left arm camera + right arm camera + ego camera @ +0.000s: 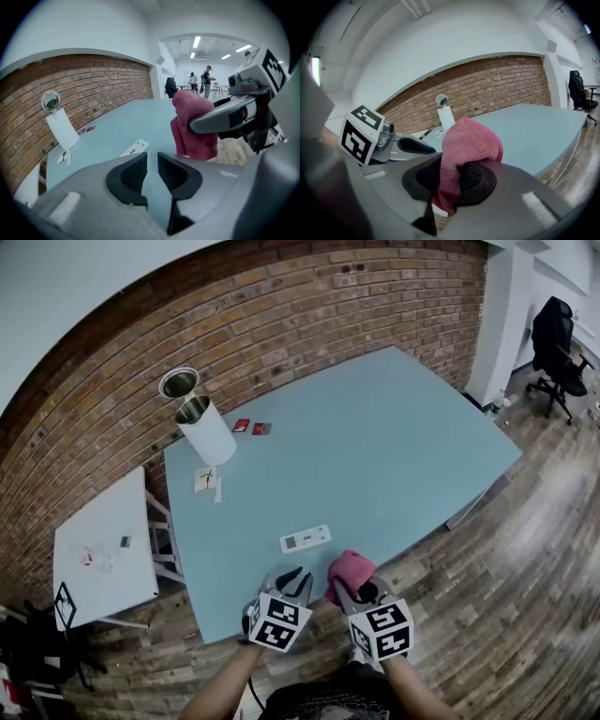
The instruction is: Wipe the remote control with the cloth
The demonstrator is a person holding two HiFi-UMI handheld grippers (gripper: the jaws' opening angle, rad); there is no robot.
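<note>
- The left tongs (152, 161) stand a little apart, with only a narrow gap between the pads. Nothing is held between them, and the bench surface shows through the gap.
- The right tongs (451, 177) are closed on the pink cloth (471, 138). The cloth bulges up over the jaws and also hangs below them.
- The remote control (306, 539) is white and lies flat on the pale blue bench (394, 446), near its front edge. It is just ahead of the left tongs and neither tongs touch it.
- The two tongs are side by side at the near edge of the bench. The cloth is near the remote control but apart from it.
- Farther back, a white cylinder (210, 434) stands upright close to the brick wall (281, 306), with two small red things (251, 427) beside it.
- A small white table (103, 549) stands left of the bench.
</note>
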